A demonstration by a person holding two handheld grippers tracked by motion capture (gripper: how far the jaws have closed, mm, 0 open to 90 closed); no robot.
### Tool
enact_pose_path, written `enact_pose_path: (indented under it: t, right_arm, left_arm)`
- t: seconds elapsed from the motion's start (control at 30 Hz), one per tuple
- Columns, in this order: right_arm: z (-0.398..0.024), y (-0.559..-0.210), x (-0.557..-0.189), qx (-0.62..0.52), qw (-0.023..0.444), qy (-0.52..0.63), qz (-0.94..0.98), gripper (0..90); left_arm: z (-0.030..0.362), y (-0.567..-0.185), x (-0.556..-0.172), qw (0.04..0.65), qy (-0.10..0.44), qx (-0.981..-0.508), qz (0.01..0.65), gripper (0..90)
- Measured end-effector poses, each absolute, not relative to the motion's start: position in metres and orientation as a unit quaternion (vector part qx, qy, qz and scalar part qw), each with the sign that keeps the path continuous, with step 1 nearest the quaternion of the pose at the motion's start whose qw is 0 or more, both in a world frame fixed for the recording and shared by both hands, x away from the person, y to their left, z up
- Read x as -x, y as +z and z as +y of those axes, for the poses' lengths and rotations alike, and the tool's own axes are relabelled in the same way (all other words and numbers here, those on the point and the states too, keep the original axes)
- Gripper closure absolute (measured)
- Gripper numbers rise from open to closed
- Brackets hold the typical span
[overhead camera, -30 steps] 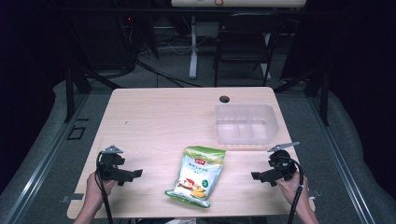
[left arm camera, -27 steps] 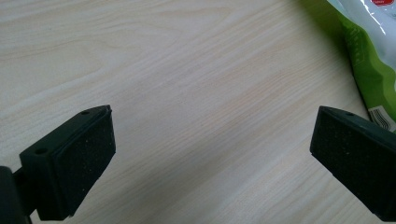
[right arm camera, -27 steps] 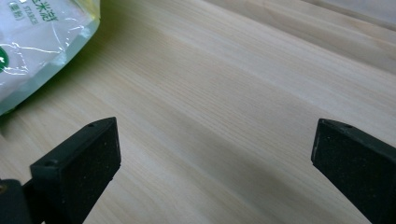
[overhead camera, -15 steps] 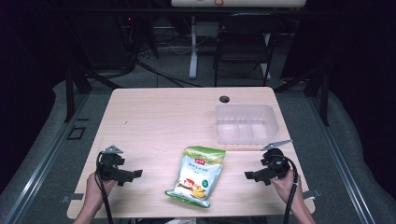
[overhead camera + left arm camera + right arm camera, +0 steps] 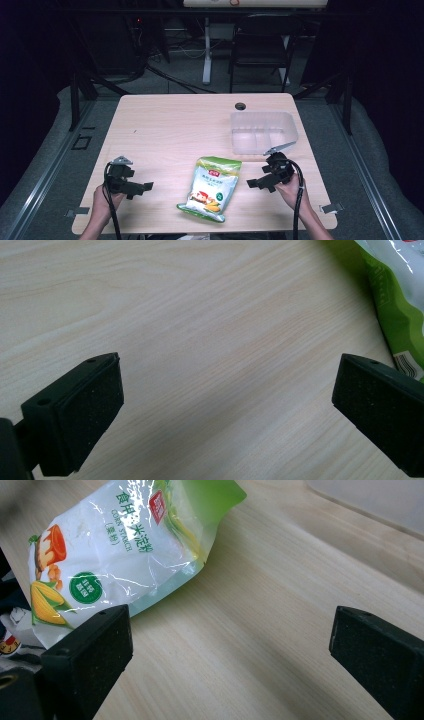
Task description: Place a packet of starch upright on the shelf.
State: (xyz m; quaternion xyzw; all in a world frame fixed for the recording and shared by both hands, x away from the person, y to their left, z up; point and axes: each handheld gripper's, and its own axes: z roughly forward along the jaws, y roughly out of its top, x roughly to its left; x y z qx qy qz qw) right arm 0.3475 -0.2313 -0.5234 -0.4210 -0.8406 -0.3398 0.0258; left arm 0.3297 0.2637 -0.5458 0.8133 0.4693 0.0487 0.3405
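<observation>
**Q:** State of your jaws, both sides?

**A:** My left gripper (image 5: 141, 188) is spread wide, with nothing between the pads but bare table (image 5: 200, 340). My right gripper (image 5: 257, 183) is likewise spread wide and holds nothing; wood grain shows across its whole gap in the right gripper view.

**Q:** Where is the bag relative to them?

**A:** The corn starch bag (image 5: 210, 187) lies flat on the table between my two grippers. Seen along my right jaws, it sits ahead and to the left-hand jaw's side, its lower edge running just past that jaw's tip; I cannot tell whether they touch. Seen along my left jaws, only a green-and-white edge of the bag (image 5: 395, 295) shows, ahead of the right-hand jaw and apart from it.

**Q:** Closer gripper?

**A:** The right. In the high view its tips point at the bag's near side edge, close by. The left tips point toward the bag too, but stand farther off.

**Q:** Anything else near?

**A:** A clear plastic tray (image 5: 263, 131) stands beyond my right gripper, just behind it.
</observation>
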Motion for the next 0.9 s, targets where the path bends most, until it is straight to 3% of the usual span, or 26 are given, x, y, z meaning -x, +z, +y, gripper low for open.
enact_pose_path:
  t: [0.23,0.47,0.6,0.73,0.83,0.87,0.9]
  right_arm:
    - [-0.222,-0.52,-0.358,0.414,0.022,-0.346,-0.841,6.1]
    - [-0.198,-0.517,-0.375,0.39,0.023,-0.355,-0.849,16.3]
    - [-0.18,-0.517,-0.386,0.379,0.016,-0.346,-0.858,28.3]
    - [-0.172,-0.522,-0.392,0.376,0.02,-0.335,-0.864,33.6]
    - [-0.168,-0.526,-0.397,0.379,0.025,-0.323,-0.867,42.0]
    - [-0.167,-0.528,-0.4,0.379,0.035,-0.319,-0.868,51.2]
    - [-0.167,-0.528,-0.4,0.379,0.035,-0.319,-0.868,51.2]
  left_arm:
    - [0.263,-0.546,-0.33,0.336,0.043,-0.816,0.468,0.2]
    - [0.264,-0.547,-0.33,0.334,0.045,-0.814,0.472,0.3]
    - [0.264,-0.547,-0.33,0.335,0.045,-0.816,0.47,0.3]
    - [0.265,-0.547,-0.33,0.329,0.044,-0.816,0.473,0.3]
    - [0.265,-0.548,-0.33,0.327,0.045,-0.816,0.474,0.3]
    - [0.265,-0.548,-0.33,0.325,0.045,-0.817,0.474,0.3]
    - [0.265,-0.548,-0.33,0.325,0.045,-0.817,0.474,0.4]
